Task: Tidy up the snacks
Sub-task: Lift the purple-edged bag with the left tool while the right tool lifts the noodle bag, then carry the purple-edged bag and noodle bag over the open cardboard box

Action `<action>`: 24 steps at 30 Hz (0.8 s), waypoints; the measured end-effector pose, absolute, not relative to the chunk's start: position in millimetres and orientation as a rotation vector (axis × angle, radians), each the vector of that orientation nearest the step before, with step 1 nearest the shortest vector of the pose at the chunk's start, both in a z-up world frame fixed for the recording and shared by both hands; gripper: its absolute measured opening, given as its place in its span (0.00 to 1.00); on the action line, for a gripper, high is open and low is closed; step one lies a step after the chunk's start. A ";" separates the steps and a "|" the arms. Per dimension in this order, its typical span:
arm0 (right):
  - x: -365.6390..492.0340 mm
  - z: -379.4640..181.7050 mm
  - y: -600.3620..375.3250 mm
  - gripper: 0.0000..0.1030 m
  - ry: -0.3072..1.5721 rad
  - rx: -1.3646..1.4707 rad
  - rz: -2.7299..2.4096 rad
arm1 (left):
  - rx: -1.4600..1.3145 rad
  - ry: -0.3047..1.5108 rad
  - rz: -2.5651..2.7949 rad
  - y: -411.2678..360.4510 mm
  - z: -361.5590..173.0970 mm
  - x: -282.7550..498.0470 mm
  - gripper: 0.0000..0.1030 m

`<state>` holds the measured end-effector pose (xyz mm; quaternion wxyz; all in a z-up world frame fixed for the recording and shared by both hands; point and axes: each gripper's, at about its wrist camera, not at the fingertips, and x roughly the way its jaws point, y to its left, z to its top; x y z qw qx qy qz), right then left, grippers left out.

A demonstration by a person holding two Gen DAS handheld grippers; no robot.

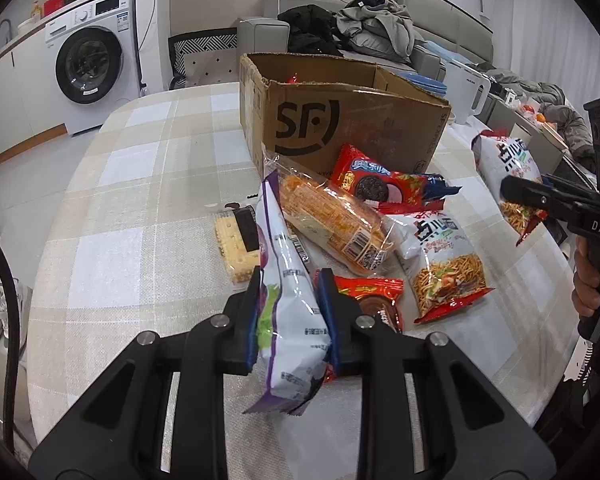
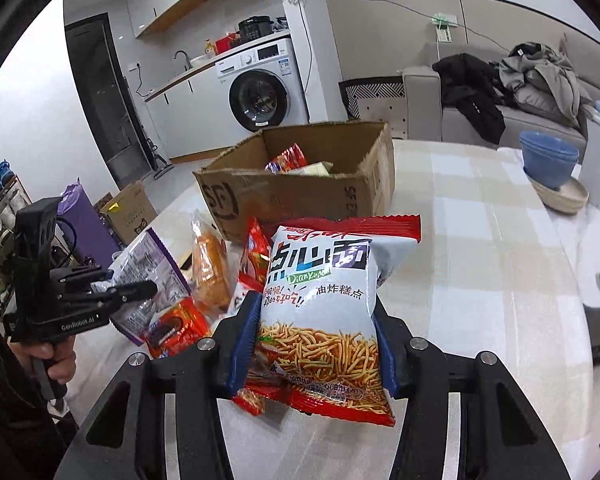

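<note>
My left gripper (image 1: 287, 312) is shut on a purple-and-white snack bag (image 1: 288, 300), held edge-on just above the table. In the right wrist view that bag (image 2: 148, 276) shows at the left, in the same gripper (image 2: 136, 292). My right gripper (image 2: 314, 340) is shut on a white-and-red fried-noodle snack bag (image 2: 320, 312), lifted off the table; from the left wrist view this bag (image 1: 508, 172) hangs at the right in the gripper (image 1: 516, 192). An open cardboard box (image 1: 340, 120) (image 2: 300, 184) stands beyond, with a few packets inside.
On the checked tablecloth (image 1: 140, 184) lie a bread pack (image 1: 332, 220), red cookie packs (image 1: 372, 180), a second noodle bag (image 1: 444, 264) and a cracker pack (image 1: 236, 248). Blue bowls (image 2: 548, 160) stand at the far right. A sofa with clothes is behind.
</note>
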<state>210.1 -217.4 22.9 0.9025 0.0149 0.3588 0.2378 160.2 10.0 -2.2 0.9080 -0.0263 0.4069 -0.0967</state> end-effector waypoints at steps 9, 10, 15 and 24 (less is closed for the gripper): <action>213.5 38.0 -218.1 0.50 0.687 0.056 0.496 | -0.019 0.813 -0.221 -0.2 20.0 154.2 0.21; 214.0 39.5 -219.0 0.50 0.685 0.061 0.493 | -0.021 0.810 -0.220 -0.1 22.8 153.7 0.21; 212.5 52.0 -227.3 0.50 0.661 0.071 0.473 | -0.038 0.793 -0.228 1.2 32.3 151.0 0.21; 210.2 77.6 -242.7 0.50 0.652 0.070 0.407 | -0.062 0.770 -0.252 6.3 51.4 154.3 0.21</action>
